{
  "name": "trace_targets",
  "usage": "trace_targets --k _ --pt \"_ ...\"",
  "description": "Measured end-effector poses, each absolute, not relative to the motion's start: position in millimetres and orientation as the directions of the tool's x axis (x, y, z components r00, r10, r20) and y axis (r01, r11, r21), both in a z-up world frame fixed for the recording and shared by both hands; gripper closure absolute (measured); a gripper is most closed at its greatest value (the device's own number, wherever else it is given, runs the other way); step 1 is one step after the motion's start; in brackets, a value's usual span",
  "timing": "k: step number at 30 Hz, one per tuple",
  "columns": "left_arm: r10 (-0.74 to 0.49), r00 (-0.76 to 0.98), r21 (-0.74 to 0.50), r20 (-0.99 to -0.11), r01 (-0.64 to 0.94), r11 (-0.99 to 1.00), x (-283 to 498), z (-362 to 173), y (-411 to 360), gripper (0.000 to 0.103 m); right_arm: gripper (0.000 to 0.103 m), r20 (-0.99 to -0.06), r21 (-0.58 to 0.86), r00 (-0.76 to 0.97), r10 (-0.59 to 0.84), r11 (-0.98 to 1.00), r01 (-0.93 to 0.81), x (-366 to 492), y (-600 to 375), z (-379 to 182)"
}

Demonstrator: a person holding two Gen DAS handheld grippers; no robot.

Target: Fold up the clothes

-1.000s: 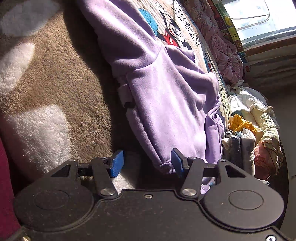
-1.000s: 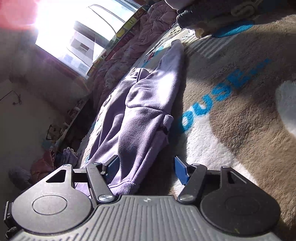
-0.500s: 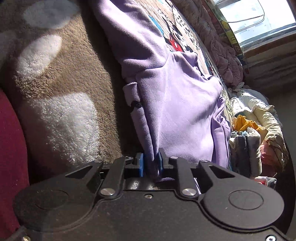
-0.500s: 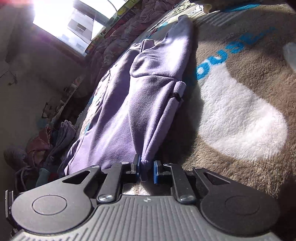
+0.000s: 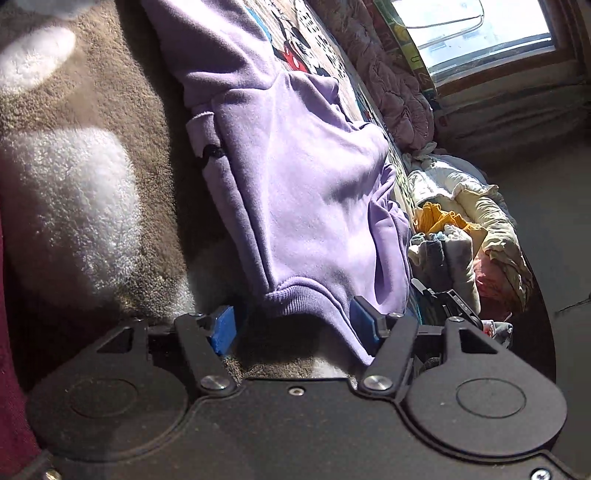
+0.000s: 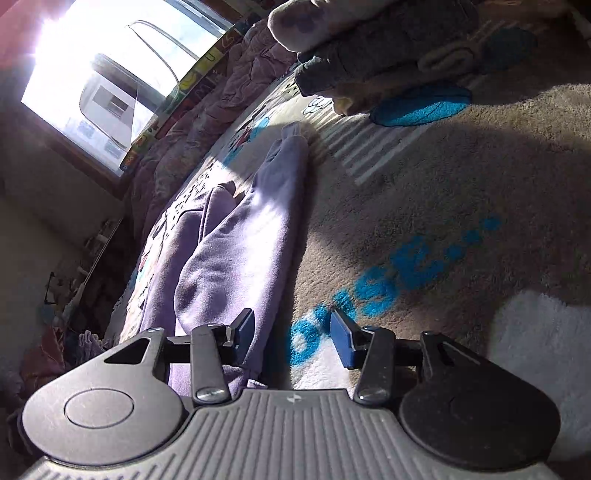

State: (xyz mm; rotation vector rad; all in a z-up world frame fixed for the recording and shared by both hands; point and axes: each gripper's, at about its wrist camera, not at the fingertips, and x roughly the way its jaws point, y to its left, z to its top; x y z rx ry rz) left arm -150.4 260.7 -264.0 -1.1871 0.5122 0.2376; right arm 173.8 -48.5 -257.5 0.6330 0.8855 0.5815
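Note:
A purple fleece garment (image 5: 295,184) lies lengthwise on a brown plush blanket (image 5: 74,203) with white patches. Its ribbed hem (image 5: 295,299) rests between the blue pads of my left gripper (image 5: 293,325). Those jaws are opening, and the pads stand apart from the cloth. In the right wrist view the same garment (image 6: 236,266) stretches away toward a cuff at the far end. My right gripper (image 6: 291,332) is opening too. The garment's edge lies by its left pad, and blanket (image 6: 443,203) with blue lettering shows in the gap.
A heap of mixed clothes (image 5: 461,236) lies right of the blanket, below a pink quilt (image 5: 388,74) and a bright window (image 5: 480,33). A stack of grey clothes (image 6: 388,48) sits at the blanket's far end. A dark red sleeve (image 5: 7,369) fills the left edge.
Half a second ago both grippers were shut on the garment's near edge. Both have since opened and let it go, and the right gripper has shifted sideways off the cloth.

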Motion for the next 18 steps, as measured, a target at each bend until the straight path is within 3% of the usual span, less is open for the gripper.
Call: trace_targets --k 11,15,16,18 --pt "-0.118 0.872 -0.847 -0.474 -0.415 0.333 -157 -267 269 0.038 0.044 -0.55 0.671 0.52 0.654 0.716 -0.191 314 19 -261" --pt "-0.119 0.873 -0.848 -0.472 -0.413 0.332 -158 -268 270 0.038 0.058 -0.592 0.585 0.558 0.582 0.786 -0.199 322 38 -257" --pt "-0.119 0.874 -0.848 -0.472 -0.412 0.334 -158 -267 270 0.038 0.073 -0.596 0.571 0.564 0.572 0.795 -0.204 321 41 -256" --pt "-0.118 0.874 -0.847 -0.471 -0.411 0.338 -158 -267 269 0.039 0.093 -0.59 0.569 0.575 0.567 0.797 -0.202 317 40 -256"
